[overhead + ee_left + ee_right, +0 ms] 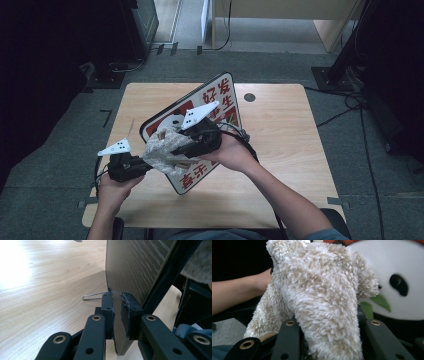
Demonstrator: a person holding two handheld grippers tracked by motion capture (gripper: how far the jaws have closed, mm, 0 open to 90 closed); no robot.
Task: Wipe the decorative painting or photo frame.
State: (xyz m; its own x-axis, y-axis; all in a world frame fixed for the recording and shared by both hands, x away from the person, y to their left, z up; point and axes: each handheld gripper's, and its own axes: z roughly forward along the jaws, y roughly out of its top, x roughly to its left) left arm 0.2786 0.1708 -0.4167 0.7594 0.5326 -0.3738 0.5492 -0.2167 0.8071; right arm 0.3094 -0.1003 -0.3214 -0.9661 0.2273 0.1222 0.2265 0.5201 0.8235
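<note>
High view: a sign board (220, 95) with red characters and a panda picture stands tilted on the wooden table (290, 150), its lower corner close to the table's near edge and its upper corner pointing toward the far edge. The long axis of the board runs diagonally, from near-left to far-right across the table.

The left gripper (137, 165) is clamped on the board's lower left edge. In the left gripper view, the left gripper's fingers (108, 312) press on the thin edge of the board from both sides, holding it upright off the table surface. A thin wire clip (93, 296) lies on the table just beside that edge.

The right gripper (172, 150) pinches a fluffy beige cloth (162, 147). In the right gripper view the cloth (319, 297) rises between the jaws and bunches ahead of them, with the panda picture (402, 290) of the board just behind it.

Governing relation: the printed face of the board lies directly ahead of the right gripper, with the cloth between the jaws and that face, at the lower left part of the board. The right hand (235, 152) is the nearer one to the face; the left serves as the support. Judged from this layout, the next wiping stroke should travel along the diagonal axis, toward the far corner, while the left clamp resists the push.
</note>
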